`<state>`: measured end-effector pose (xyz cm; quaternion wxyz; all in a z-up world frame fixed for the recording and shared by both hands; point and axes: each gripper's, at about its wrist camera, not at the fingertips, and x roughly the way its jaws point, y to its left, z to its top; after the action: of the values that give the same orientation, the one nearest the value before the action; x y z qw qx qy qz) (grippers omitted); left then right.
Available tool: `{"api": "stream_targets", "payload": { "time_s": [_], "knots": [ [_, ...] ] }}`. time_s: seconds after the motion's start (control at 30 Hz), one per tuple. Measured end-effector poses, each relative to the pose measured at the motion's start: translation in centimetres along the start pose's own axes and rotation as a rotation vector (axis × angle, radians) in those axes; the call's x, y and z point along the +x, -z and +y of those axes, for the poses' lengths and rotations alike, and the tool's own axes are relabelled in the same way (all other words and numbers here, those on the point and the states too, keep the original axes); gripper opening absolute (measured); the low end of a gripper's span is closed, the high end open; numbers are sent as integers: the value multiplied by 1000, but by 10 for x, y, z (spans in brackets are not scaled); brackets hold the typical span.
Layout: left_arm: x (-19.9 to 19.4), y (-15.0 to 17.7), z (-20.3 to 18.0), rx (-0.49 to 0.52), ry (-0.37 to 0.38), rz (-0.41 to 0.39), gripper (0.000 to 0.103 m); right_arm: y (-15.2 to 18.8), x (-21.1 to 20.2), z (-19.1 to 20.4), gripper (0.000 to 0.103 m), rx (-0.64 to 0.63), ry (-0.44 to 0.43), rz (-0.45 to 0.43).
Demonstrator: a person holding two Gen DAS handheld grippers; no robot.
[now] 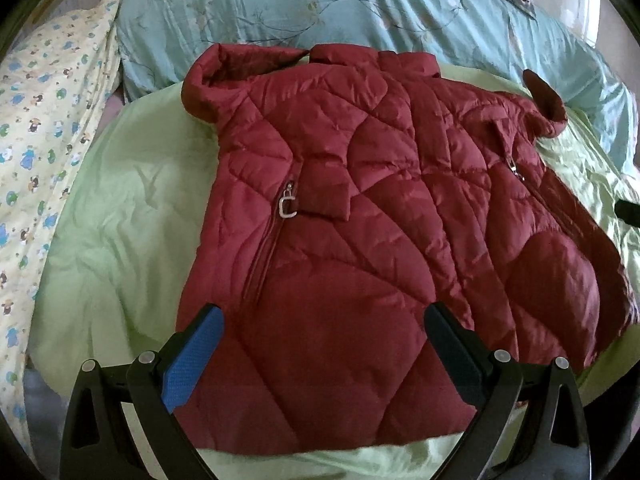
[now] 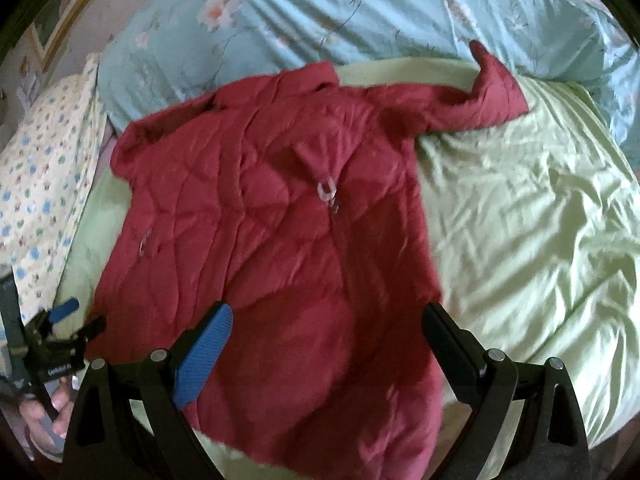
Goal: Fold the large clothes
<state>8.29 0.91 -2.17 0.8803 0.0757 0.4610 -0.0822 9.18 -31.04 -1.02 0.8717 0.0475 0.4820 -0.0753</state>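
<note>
I count one red quilted jacket, spread front-up on the green sheet, with two pocket zipper pulls. One sleeve reaches toward the one blue floral quilt. One patterned pillow lies left. My two grippers, left gripper and right gripper, both gape wide over the hem, holding nothing.

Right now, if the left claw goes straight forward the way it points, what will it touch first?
Most likely the red quilted jacket. The open left claw frames its lower part, with nothing visible between them. The depth is hard to judge here.
</note>
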Motion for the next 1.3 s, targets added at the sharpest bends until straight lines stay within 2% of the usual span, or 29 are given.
{"api": "stream_targets", "payload": {
  "time_s": [0.2, 0.27, 0.43, 0.7, 0.83, 1.13, 1.17, 1.2, 1.23, 1.27, 1.3],
  "knots": [
    [15, -19, 7, -38, 6, 4, 102, -37, 10, -30, 96, 51, 29, -29],
    [21, -26, 10, -49, -2, 6, 102, -53, 14, -46, 96, 73, 67, -47],
    [34, -44, 15, -68, -2, 3, 102, -90, 28, -91, 95, 160, 101, -94],
    [55, -66, 10, -46, 4, -16, 102, -178, 64, -180, 95, 302, 253, -180],
    [66, -76, 10, -47, 19, -18, 102, -215, 84, -207, 94, 348, 294, -201],
    [85, -88, 10, -59, 13, -26, 102, -276, 141, -225, 94, 291, 407, -215],
    [87, -88, 10, -61, 15, -24, 102, -278, 149, -229, 89, 292, 419, -195],
    [89, -88, 10, -65, 18, -21, 102, -279, 153, -232, 69, 299, 425, -180],
    [91, -87, 11, -70, 25, -16, 102, -278, 162, -240, 54, 327, 419, -151],
    [92, -87, 12, -76, 32, -14, 102, -276, 166, -246, 30, 352, 405, -132],
    [94, -87, 13, -81, 37, -10, 102, -273, 168, -250, 19, 375, 383, -128]
  ]
}}
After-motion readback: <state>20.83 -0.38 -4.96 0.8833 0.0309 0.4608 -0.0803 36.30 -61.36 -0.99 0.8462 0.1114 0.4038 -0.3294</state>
